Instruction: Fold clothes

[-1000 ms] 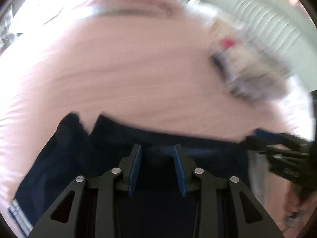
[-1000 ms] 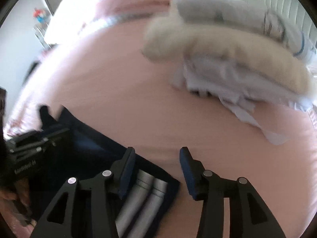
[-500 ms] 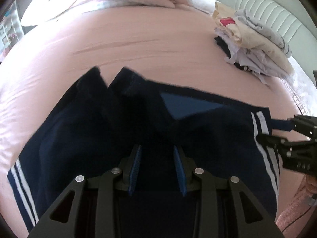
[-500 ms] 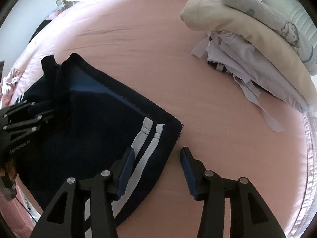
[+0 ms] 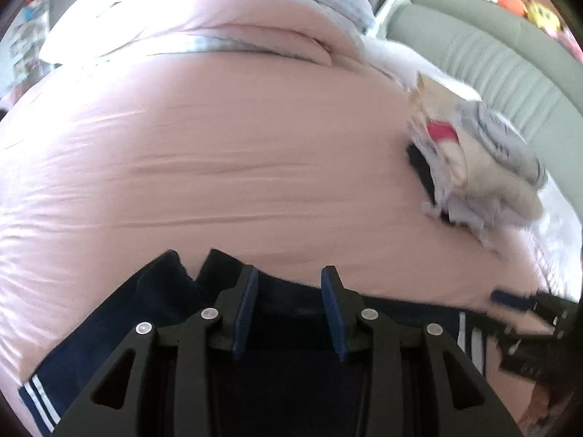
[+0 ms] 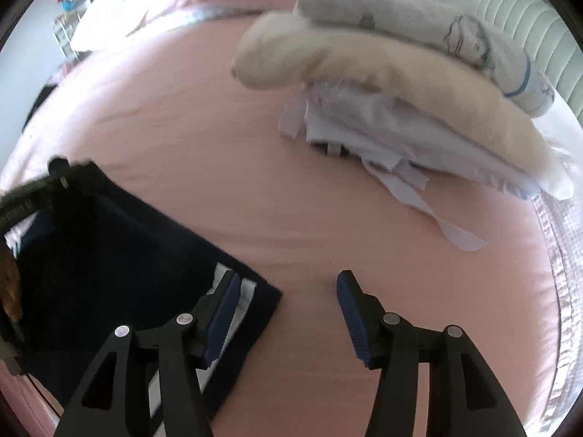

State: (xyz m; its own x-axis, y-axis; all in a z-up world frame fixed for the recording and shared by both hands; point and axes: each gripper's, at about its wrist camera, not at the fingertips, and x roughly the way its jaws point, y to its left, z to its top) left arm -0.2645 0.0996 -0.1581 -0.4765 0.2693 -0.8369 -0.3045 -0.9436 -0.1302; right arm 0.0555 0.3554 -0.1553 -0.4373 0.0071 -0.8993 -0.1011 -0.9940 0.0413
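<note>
Both jaws were opening, released, the left gripper (image 5: pixel 289 306) and right gripper (image 6: pixel 288 313) over navy white-striped shorts (image 6: pixel 109 255) at seven o'clock on the pink bedsheet (image 6: pixel 226 138)

Black fingers (image 6: pixel 226 298), blue pads, silver screws

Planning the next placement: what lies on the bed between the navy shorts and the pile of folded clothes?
Only bare pink sheet between navy shorts and folded pile, seen in the right wrist view.
</note>
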